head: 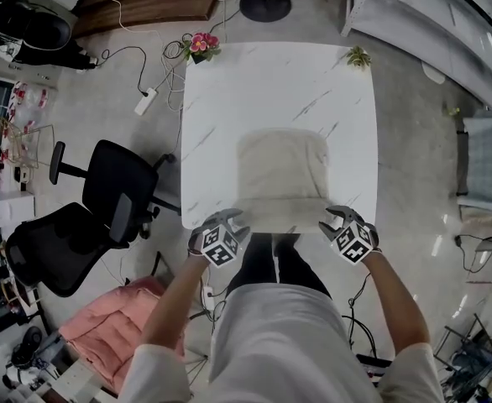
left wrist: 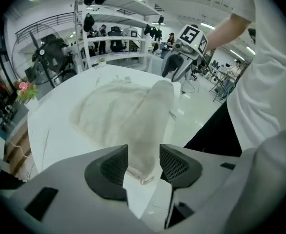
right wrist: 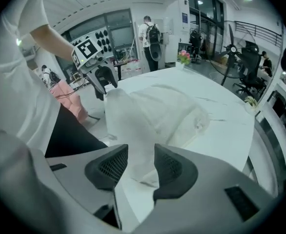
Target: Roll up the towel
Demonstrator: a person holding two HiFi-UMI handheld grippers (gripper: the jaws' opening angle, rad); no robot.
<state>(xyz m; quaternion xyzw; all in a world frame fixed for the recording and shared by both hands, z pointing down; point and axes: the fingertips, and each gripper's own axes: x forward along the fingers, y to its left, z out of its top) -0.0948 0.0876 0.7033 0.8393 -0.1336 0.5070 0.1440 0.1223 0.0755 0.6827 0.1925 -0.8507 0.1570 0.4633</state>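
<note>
Both near corners of the towel point(head: 281, 170) are clamped, one in the left hand-held gripper point(head: 231, 219) at lower left, one in the right hand-held gripper point(head: 337, 217) at lower right, its length running up-frame across the bench point(head: 229, 99).

Marble table point(head: 229, 99), pink flowers point(head: 202, 44) at its corner, black office chair point(head: 116, 179) beside it

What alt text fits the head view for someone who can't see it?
A person at a white table grips the near edge of a beige towel with the left tool and right tool. Beside it stand black chairs.
</note>
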